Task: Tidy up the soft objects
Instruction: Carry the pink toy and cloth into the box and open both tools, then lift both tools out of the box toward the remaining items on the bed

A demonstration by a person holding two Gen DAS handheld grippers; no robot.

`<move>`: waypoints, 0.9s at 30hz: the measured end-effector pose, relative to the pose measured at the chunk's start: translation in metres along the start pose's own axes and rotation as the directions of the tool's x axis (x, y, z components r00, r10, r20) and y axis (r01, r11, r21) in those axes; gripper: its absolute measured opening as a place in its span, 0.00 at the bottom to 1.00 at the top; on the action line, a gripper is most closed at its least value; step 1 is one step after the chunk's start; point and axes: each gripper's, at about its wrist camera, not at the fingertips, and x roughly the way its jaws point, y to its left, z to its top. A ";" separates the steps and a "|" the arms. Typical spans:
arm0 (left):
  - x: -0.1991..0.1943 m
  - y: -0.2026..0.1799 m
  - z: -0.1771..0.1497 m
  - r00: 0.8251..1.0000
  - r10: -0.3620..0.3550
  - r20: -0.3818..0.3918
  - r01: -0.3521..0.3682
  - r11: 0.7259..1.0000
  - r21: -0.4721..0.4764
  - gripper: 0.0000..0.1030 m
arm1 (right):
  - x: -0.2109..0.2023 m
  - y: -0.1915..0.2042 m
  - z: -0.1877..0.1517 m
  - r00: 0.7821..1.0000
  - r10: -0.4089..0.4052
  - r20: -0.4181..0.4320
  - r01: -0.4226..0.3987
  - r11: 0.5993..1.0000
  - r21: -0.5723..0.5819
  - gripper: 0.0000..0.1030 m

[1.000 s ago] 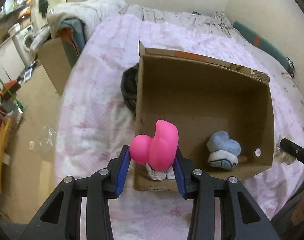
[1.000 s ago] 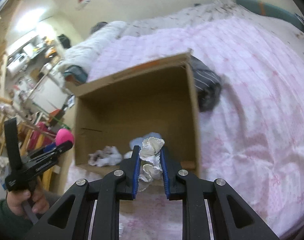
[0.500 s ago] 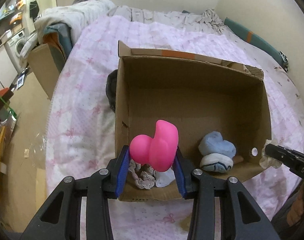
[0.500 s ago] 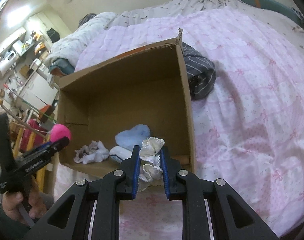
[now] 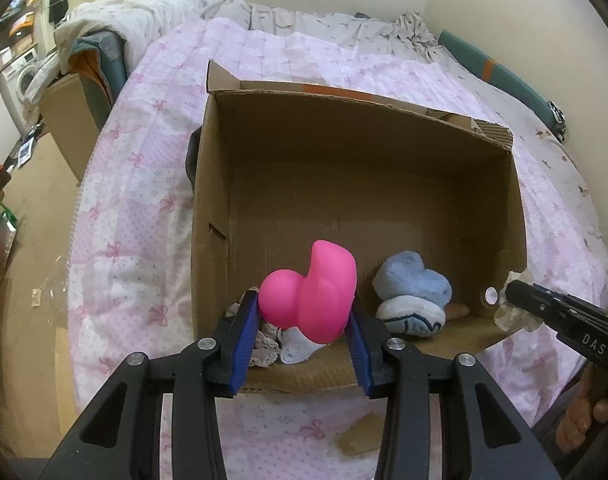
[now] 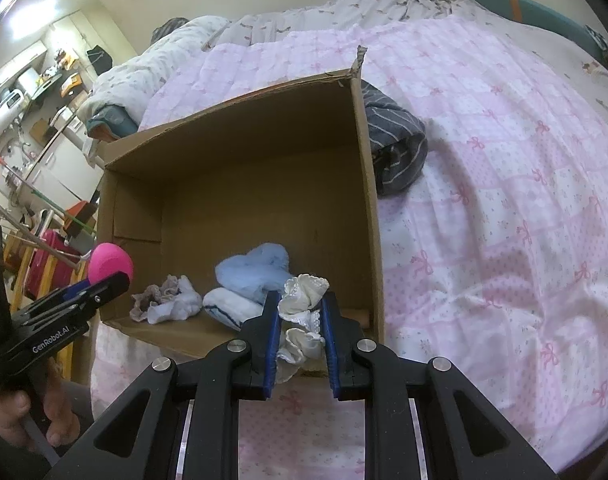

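An open cardboard box (image 5: pixel 360 132) stands on the pink bed, also in the right wrist view (image 6: pixel 239 132). My left gripper (image 5: pixel 304 312) is shut on a pink soft toy (image 5: pixel 316 296) and holds it over the box's near left corner. My right gripper (image 6: pixel 299 312) is shut on a white lacy cloth (image 6: pixel 304 292) at the box's near right corner. Inside lie a light blue plush (image 5: pixel 412 284), a white rolled sock (image 5: pixel 408 316) and a pale crumpled cloth (image 6: pixel 163 300).
A dark striped garment (image 6: pixel 396 152) lies on the quilt (image 6: pixel 504 200) against the box's far outer side. A heaped blanket (image 5: pixel 135 12) and another carton (image 5: pixel 67 120) stand at the bed's left. The floor (image 5: pixel 27 280) drops away on the left.
Both grippers have moved closer to the box with their loads. The pink toy now hangs over the box's near edge, and the white cloth has reached its near right corner.
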 end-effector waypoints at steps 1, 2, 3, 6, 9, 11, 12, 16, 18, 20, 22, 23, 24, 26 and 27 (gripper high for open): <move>0.000 0.001 0.000 1.000 0.002 0.000 -0.002 1.000 -0.002 0.37 | 0.000 0.000 0.000 1.000 0.002 0.002 -0.002 1.000 0.000 0.21; 0.000 0.000 0.000 1.000 0.003 0.003 -0.003 1.000 -0.004 0.37 | 0.000 0.001 0.000 1.000 0.006 0.004 -0.006 1.000 -0.002 0.21; -0.001 0.001 -0.001 1.000 0.000 0.004 0.000 1.000 -0.007 0.37 | 0.000 0.002 0.000 1.000 0.008 0.007 -0.008 1.000 -0.005 0.21; 0.004 0.003 -0.002 0.999 -0.045 -0.013 0.044 0.998 -0.034 0.38 | -0.001 0.005 0.000 1.000 -0.005 0.016 0.006 1.000 -0.022 0.21; 0.008 0.004 -0.003 0.999 -0.029 -0.031 0.028 0.999 -0.036 0.38 | 0.000 0.004 0.000 1.000 -0.022 0.014 0.022 0.999 -0.023 0.21; 0.006 0.002 -0.004 0.999 -0.025 -0.028 0.024 0.999 -0.026 0.43 | 0.000 0.003 0.000 1.000 -0.019 0.013 0.019 1.000 -0.017 0.21; 0.005 0.000 -0.004 1.000 -0.014 -0.020 0.013 1.000 -0.015 0.53 | -0.001 0.003 0.001 1.000 -0.021 0.016 0.021 1.000 -0.017 0.21; -0.003 -0.007 -0.005 0.999 0.030 0.024 -0.031 0.999 0.021 0.65 | -0.002 0.003 0.001 1.000 -0.014 0.020 0.014 1.000 -0.015 0.21; -0.003 -0.007 -0.004 0.999 0.035 0.026 -0.036 0.999 0.022 0.65 | -0.002 0.003 0.000 1.000 -0.010 0.021 0.010 1.000 -0.014 0.21; -0.002 -0.006 -0.004 0.999 0.048 0.023 -0.048 0.999 0.017 0.65 | -0.002 0.004 0.000 1.000 -0.005 0.022 0.006 1.000 -0.014 0.24; -0.001 -0.003 -0.004 0.998 0.057 0.021 -0.057 0.998 0.009 0.65 | -0.001 0.002 0.001 1.000 -0.001 0.015 0.001 1.000 0.003 0.61; 0.000 -0.002 -0.003 0.998 0.058 0.021 -0.058 0.998 0.004 0.65 | -0.002 0.001 0.001 1.000 0.000 0.019 -0.001 1.000 0.018 0.75; 0.000 -0.001 -0.002 0.998 0.059 0.021 -0.059 0.998 0.000 0.65 | -0.005 -0.001 0.002 0.999 0.024 0.041 -0.026 0.999 0.036 0.80; -0.001 0.002 -0.002 0.998 0.063 0.025 -0.063 0.998 -0.010 0.65 | -0.010 0.000 0.003 0.998 0.022 0.066 -0.025 0.999 0.045 0.80; -0.001 0.002 -0.002 0.998 0.064 0.027 -0.063 0.998 -0.012 0.65 | -0.010 0.000 0.003 0.997 0.020 0.069 -0.023 0.999 0.040 0.80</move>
